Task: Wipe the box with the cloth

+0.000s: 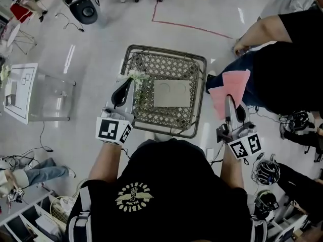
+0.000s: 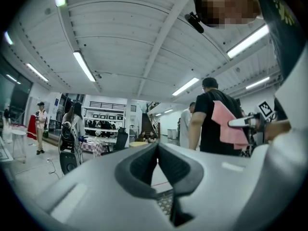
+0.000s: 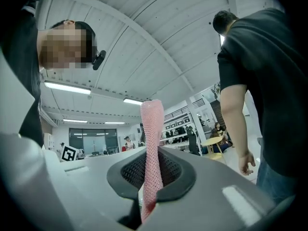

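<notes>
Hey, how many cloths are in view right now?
1. The pink cloth is clamped in the right gripper, held to the right of the wire basket; others may be hidden.

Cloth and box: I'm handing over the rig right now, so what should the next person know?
Right tool: shut on the pink cloth, held up off the wire basket's right side.
Left tool: shut, empty, over the basket's left rim.
Grey box: lying flat inside the basket.
Done: cloth picked up.
Left: cloth is not on the box, so the wiping seems yet to do.
</notes>
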The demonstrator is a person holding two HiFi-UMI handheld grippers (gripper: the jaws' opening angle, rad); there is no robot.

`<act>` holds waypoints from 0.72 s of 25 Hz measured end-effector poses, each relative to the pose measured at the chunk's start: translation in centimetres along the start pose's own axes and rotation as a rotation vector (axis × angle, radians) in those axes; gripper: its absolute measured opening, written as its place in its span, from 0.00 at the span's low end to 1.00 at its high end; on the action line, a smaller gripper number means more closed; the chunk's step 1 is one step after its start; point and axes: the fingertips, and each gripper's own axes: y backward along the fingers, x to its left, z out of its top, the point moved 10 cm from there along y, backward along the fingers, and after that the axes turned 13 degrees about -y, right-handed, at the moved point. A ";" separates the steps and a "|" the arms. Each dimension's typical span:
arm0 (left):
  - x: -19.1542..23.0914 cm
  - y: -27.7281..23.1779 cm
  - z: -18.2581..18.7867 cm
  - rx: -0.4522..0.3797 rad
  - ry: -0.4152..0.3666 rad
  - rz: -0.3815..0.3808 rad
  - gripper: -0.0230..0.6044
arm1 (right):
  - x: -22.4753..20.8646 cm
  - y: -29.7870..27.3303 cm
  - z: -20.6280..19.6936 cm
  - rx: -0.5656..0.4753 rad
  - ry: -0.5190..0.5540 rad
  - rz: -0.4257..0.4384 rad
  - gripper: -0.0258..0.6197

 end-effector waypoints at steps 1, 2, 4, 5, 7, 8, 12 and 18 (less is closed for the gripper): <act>-0.4 -0.2 0.1 0.007 -0.002 0.014 0.04 | -0.8 -0.1 0.1 0.004 -0.008 0.012 0.07; -0.8 -0.5 0.2 0.015 -0.006 0.026 0.04 | -1.6 -0.1 0.1 0.008 -0.017 0.022 0.07; -1.4 -0.9 0.4 0.030 -0.015 0.049 0.04 | -3.1 -0.5 0.1 0.023 -0.036 0.044 0.07; -1.6 -1.0 0.6 0.036 -0.019 0.062 0.04 | -3.7 -0.7 0.1 0.034 -0.045 0.055 0.07; -1.9 -0.9 0.9 0.049 -0.026 0.094 0.04 | -4.8 -1.3 -0.3 0.054 -0.062 0.074 0.07; -1.9 -0.7 1.0 0.057 -0.030 0.109 0.04 | -5.3 -1.6 -0.7 0.064 -0.069 0.079 0.07; -1.7 0.4 0.9 0.091 -0.041 0.152 0.04 | -6.6 -3.8 -2.6 0.097 -0.102 0.098 0.07; 0.9 1.5 -1.3 0.126 -0.029 0.168 0.04 | -5.7 -7.9 -6.7 0.163 -0.118 0.110 0.07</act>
